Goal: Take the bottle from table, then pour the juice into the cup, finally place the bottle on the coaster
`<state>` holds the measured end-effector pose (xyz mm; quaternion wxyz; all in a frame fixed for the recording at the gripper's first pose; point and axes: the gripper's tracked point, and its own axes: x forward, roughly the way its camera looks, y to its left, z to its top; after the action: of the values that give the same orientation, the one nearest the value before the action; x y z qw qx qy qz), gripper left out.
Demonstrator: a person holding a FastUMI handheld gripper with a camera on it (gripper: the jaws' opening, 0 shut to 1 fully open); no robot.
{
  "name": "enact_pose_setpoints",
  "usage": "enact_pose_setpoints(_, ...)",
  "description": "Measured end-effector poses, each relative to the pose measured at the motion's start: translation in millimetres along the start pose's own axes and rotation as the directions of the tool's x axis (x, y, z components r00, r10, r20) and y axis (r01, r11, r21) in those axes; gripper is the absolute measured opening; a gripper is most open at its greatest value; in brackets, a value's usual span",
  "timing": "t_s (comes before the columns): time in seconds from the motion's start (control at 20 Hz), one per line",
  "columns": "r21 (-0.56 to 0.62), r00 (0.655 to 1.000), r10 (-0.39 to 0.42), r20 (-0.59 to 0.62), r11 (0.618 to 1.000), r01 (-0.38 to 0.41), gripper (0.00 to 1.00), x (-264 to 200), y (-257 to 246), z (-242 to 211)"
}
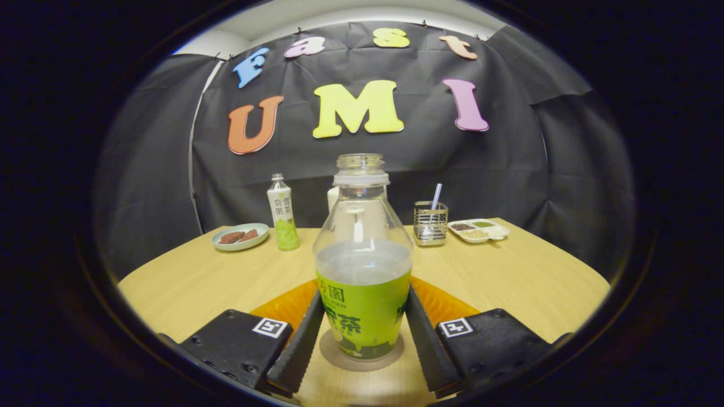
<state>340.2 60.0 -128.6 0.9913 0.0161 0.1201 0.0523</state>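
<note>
The uncapped bottle [362, 265] stood upright on the round coaster [362, 351], right at the near edge of the table [526, 277], and the gripper [362, 322] had a finger on either side of it. Both fingers [302, 339] lay close along the green label, but whether they pressed on it or had just let go, I could not tell. The bottle was part full of a pale drink. An orange mat [283, 308] showed on the surface behind the bottle, spreading out past both fingers. A white cup [332, 199] peeked out from behind the bottle's shoulder, toward the far edge. Along that far edge sat a plate [240, 236] with brown pieces near the left corner, a second capped bottle [283, 213] beside it, then a wire holder [430, 224] with a striped straw, and a divided tray [478, 230] near the right corner.
</note>
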Motion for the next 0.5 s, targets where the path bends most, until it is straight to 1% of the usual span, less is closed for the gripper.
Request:
enact_pose_setpoints(0.2, 0.027, 1.000, 0.011, 0.003, 1.000, -0.011, 0.86, -7.5, 1.4, 3.9)
enact_pose_setpoints(0.35, 0.020, 1.000, -0.006, 0.001, 1.000, 0.006, 0.98, -16.7, -3.3, 7.6)
enact_pose_setpoints(0.4, 0.021, 1.000, 0.000, 0.007, 1.000, 0.000, 1.00, -21.9, -2.0, 10.3)
enact_pose_setpoints(0.5, 0.029, 1.000, 0.012, 0.017, 1.000, -0.012, 1.00, -34.0, -1.1, 16.5)
